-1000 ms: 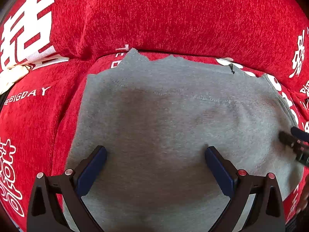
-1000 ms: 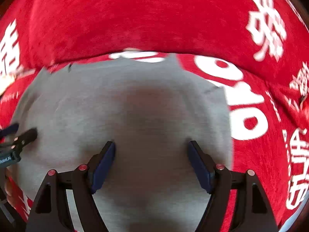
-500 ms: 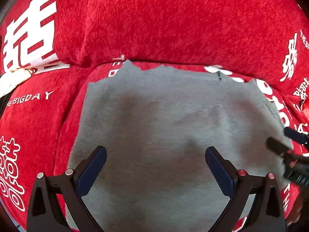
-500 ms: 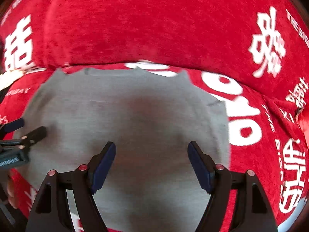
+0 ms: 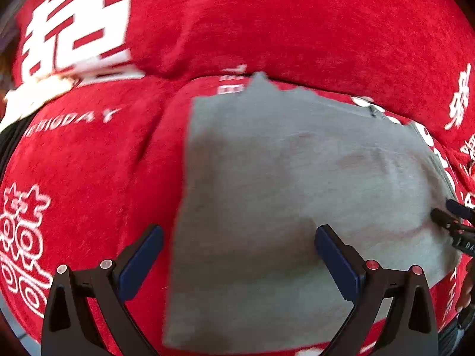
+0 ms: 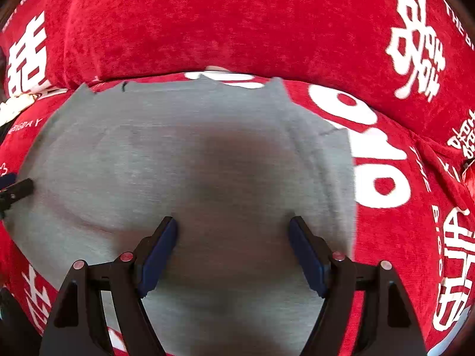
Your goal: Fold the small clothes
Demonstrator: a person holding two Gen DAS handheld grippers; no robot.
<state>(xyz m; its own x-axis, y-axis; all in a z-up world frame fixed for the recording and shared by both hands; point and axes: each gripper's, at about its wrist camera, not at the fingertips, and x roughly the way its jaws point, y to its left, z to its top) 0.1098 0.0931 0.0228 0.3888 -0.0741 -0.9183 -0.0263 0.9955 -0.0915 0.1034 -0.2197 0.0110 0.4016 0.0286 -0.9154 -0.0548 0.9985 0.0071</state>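
Observation:
A grey garment (image 5: 297,178) lies spread flat on the red sofa seat, with a jagged far edge and a small dark mark near it. My left gripper (image 5: 239,228) hovers open over the garment's left edge: one fingertip is over red fabric, the other over grey cloth. My right gripper (image 6: 233,222) is open above the right half of the garment (image 6: 178,148), with nothing held between its fingers. Each gripper also shows at the margin of the other's view: the right gripper (image 5: 451,219) and the left gripper (image 6: 14,190).
The red sofa cover (image 5: 89,178) with white printed characters lies under the garment. A red back cushion (image 6: 237,23) rises just behind its far edge. A pale cream item (image 5: 32,95) sits at the far left by the cushion seam.
My left gripper has moved left, so the garment's left edge now lies between its fingers instead of outside them. The right gripper has shifted only slightly. Both stay open.

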